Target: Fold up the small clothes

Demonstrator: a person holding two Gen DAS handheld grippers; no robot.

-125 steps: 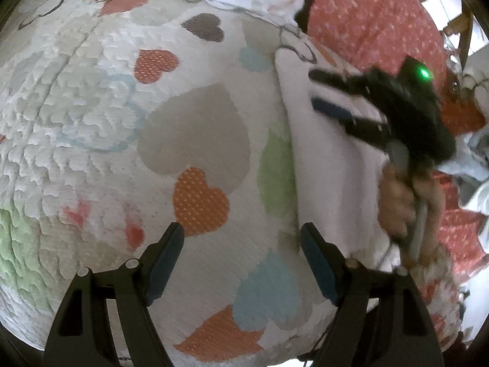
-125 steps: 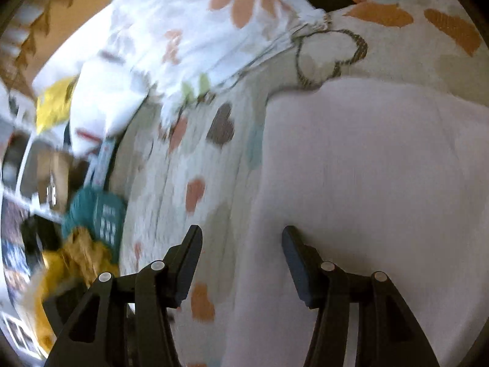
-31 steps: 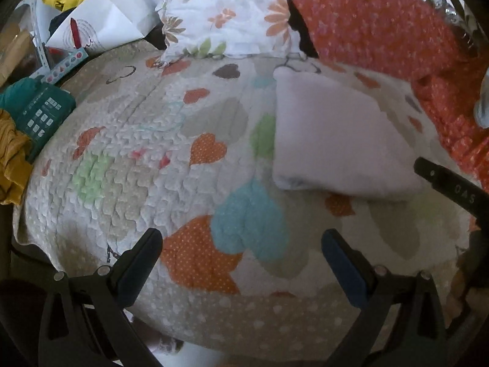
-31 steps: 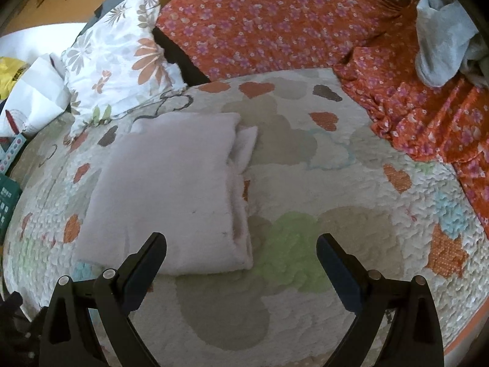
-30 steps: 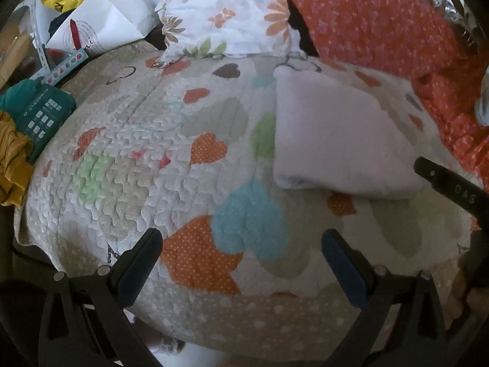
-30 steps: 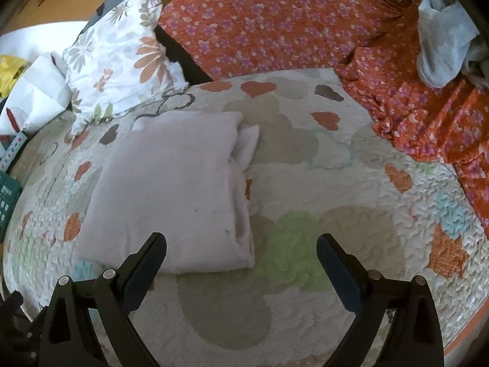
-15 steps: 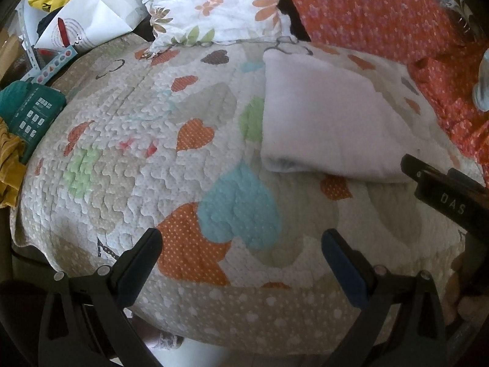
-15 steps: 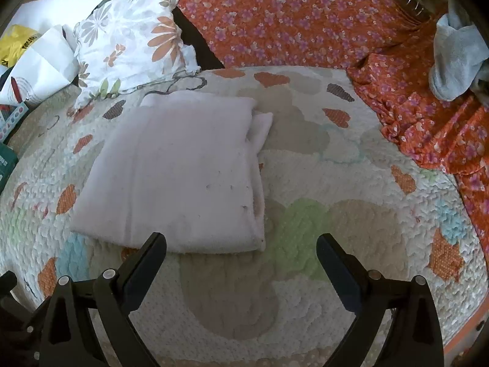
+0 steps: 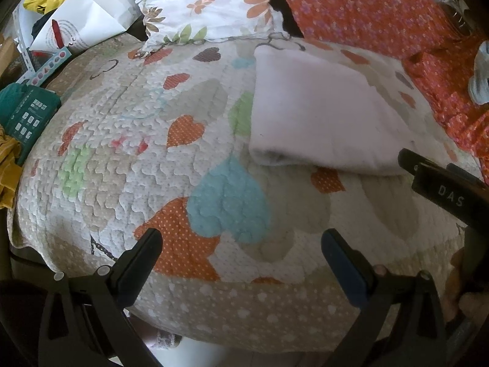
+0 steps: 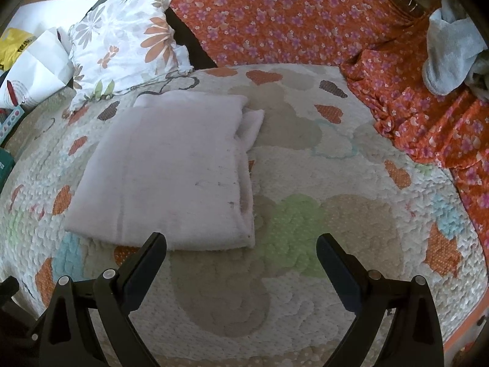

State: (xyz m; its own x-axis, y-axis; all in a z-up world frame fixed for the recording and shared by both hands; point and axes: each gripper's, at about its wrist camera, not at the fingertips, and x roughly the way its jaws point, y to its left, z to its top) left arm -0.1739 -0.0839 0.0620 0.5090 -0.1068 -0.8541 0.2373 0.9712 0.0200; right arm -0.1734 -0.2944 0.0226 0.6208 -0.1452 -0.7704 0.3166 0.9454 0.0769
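Observation:
A pale pink cloth (image 10: 174, 171) lies folded into a flat rectangle on the heart-patterned quilt (image 10: 321, 226), with a small flap sticking out at its far right corner. In the left wrist view the same folded cloth (image 9: 318, 116) lies ahead and to the right. My left gripper (image 9: 241, 244) hangs open over the quilt's near edge, empty. My right gripper (image 10: 241, 250) is open too, empty, held just short of the cloth's near edge. The right gripper's black body (image 9: 443, 189) shows at the right edge of the left wrist view.
A floral pillow (image 10: 122, 42) and an orange flowered sheet (image 10: 290, 15) lie behind the quilt. A grey-blue garment (image 10: 449, 52) is heaped at the far right. White paper bags (image 9: 82, 24), a teal box (image 9: 27, 113) and a yellow fabric (image 9: 7, 171) sit at the left.
Both grippers have pulled back from the folded cloth and opened wide. Over the last second they have tilted down slightly; the cloth has stayed in place.

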